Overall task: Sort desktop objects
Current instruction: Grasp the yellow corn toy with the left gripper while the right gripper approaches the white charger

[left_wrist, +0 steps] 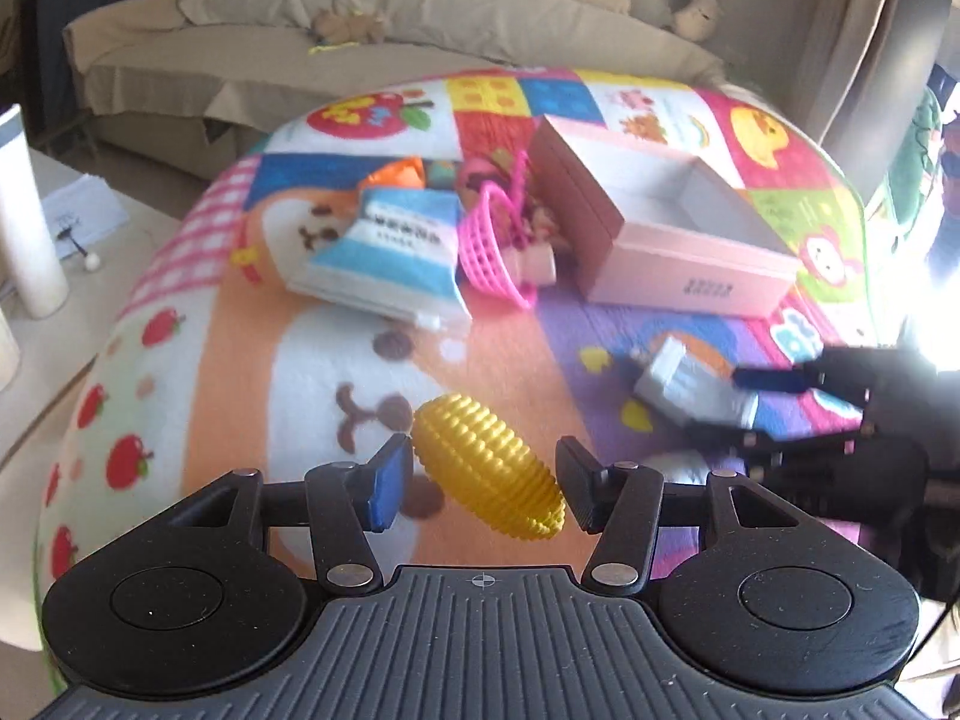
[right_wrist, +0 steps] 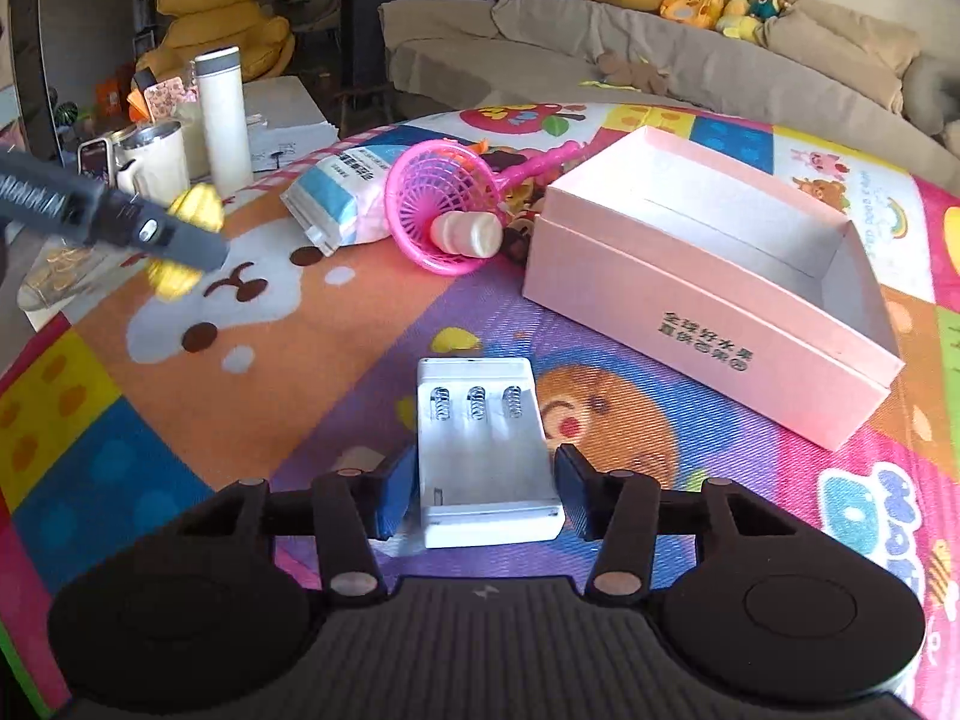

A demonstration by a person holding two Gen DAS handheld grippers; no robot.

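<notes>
My left gripper [left_wrist: 485,483] is shut on a yellow ribbed toy corn cob [left_wrist: 489,468], held tilted above the colourful play mat [left_wrist: 240,396]. It shows blurred at the left of the right wrist view [right_wrist: 186,240]. My right gripper [right_wrist: 486,489] is shut on a white battery holder [right_wrist: 483,450] with three springs, low over the mat [right_wrist: 180,420]. It also shows in the left wrist view [left_wrist: 690,387]. An open pink box [right_wrist: 708,300] stands at the right, also in the left wrist view [left_wrist: 672,222].
A blue-white packet [left_wrist: 390,252] and a tipped pink toy basket [right_wrist: 438,210] with small toys lie behind, left of the box. A white bottle [right_wrist: 222,120] and mug [right_wrist: 153,162] stand on a side table at the left. A sofa runs along the back.
</notes>
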